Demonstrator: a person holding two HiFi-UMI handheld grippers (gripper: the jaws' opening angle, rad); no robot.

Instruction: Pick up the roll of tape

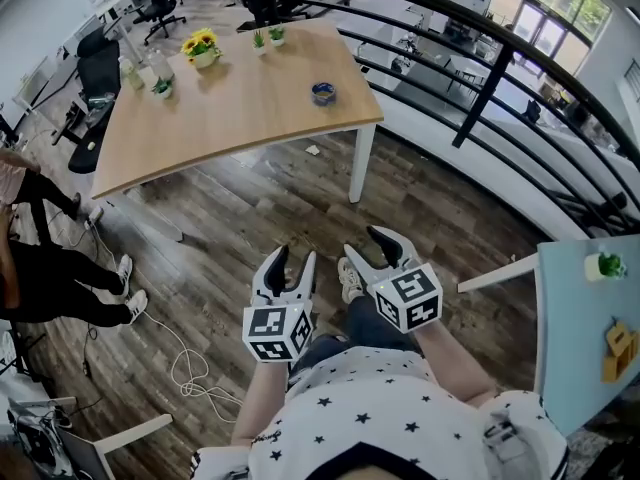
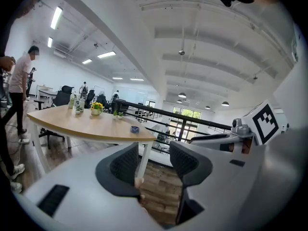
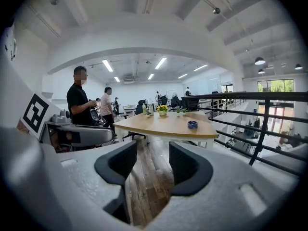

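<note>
Ahead of you stands a wooden table [image 1: 230, 108] on white legs. On it, the blue roll of tape [image 1: 323, 93] lies alone near the right edge. It is well apart from a pot of yellow flowers [image 1: 203, 48], small green plants [image 1: 276, 35] and bottles [image 1: 130, 71] along the far side.

left gripper [image 1: 293, 260] fingers apart, empty, right gripper [image 1: 368, 253] likewise, side by side
</note>
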